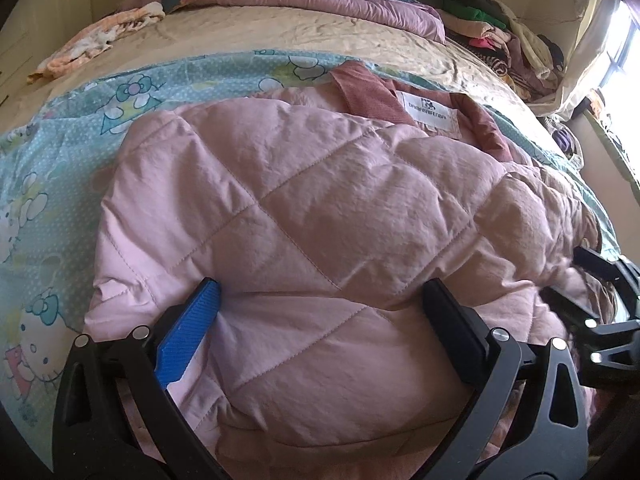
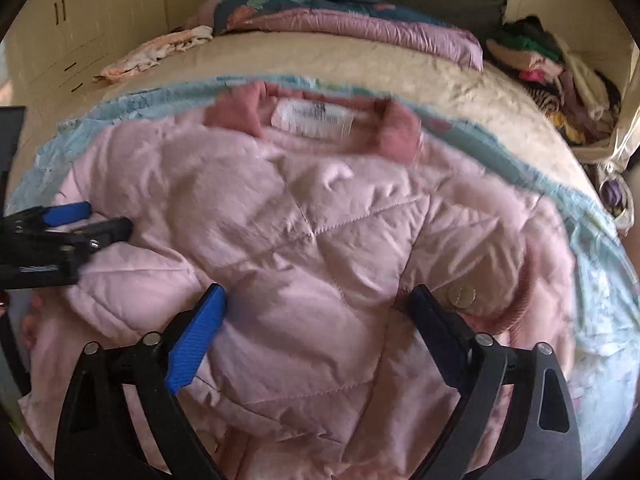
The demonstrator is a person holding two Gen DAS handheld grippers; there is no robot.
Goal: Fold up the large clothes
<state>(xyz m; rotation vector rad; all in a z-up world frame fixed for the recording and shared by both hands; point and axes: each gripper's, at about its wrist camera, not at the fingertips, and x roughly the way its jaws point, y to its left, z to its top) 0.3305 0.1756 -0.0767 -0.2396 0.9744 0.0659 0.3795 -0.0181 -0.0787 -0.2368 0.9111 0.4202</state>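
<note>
Jacket: a pale pink quilted jacket (image 1: 304, 216), puffy, stitched in diamond lines, with a crinkled matte shell; it lies spread on the bed, collar end away from both cameras.
Collar: darker rose ribbed knit (image 1: 372, 96), folded open around a white rectangular label (image 1: 430, 114).
Cuff and snap: a ribbed rose cuff (image 2: 516, 308) lies at the right of the right wrist view, with a round metal snap (image 2: 462, 295) just beside the dark finger.
Bed covers: a light blue cartoon-print sheet (image 1: 44, 184) lies under the jacket; beyond it, a beige rumpled bedspread (image 1: 248, 36).
Background: a folded mauve quilt (image 1: 320, 4) and a heap of mixed clothes (image 1: 516, 52) at the far side.
Left hand-held gripper: the left hand-held gripper (image 1: 320, 304) points steeply down at the jacket's padded surface, jaws spread wide, one blue ribbed pad and one black; the tips meet the fabric, nothing pinched between them.
Right hand-held gripper: the right hand-held gripper (image 2: 320, 304) also angles down over the jacket's middle, jaws wide apart and holding nothing; the view is motion-blurred.
</note>
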